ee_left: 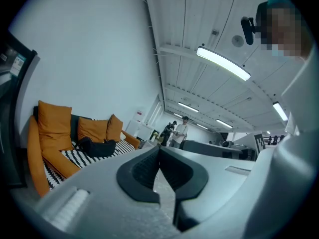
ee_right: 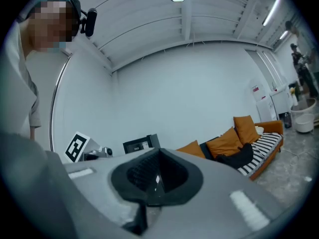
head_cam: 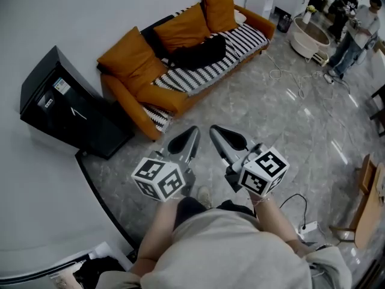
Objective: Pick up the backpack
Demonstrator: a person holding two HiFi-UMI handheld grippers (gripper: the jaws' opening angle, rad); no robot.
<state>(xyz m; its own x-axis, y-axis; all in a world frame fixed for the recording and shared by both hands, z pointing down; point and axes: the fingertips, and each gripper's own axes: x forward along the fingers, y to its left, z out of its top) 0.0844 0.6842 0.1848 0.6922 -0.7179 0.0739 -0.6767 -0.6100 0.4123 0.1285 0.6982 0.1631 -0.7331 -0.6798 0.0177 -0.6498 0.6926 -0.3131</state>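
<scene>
On the sofa (head_cam: 239, 48) lies the backpack (head_cam: 198, 52); both hand-held grippers (head_cam: 191, 133) (head_cam: 216, 131) are closed, empty.

Black backpack (head_cam: 198, 53) flat on the striped sofa seat (head_cam: 242, 44), beside orange cushions (head_cam: 181, 27).

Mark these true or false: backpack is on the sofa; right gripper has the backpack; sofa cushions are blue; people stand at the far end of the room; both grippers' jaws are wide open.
1. The backpack lies on the sofa. True.
2. The right gripper holds the backpack. False: its jaws are shut on nothing, and the backpack lies well away on the sofa.
3. The cushions are blue. False: they are orange.
4. People stand at the far end of the room. True.
5. Both grippers' jaws are wide open. False: the left gripper and the right gripper both have their jaws shut, with nothing in them.
</scene>
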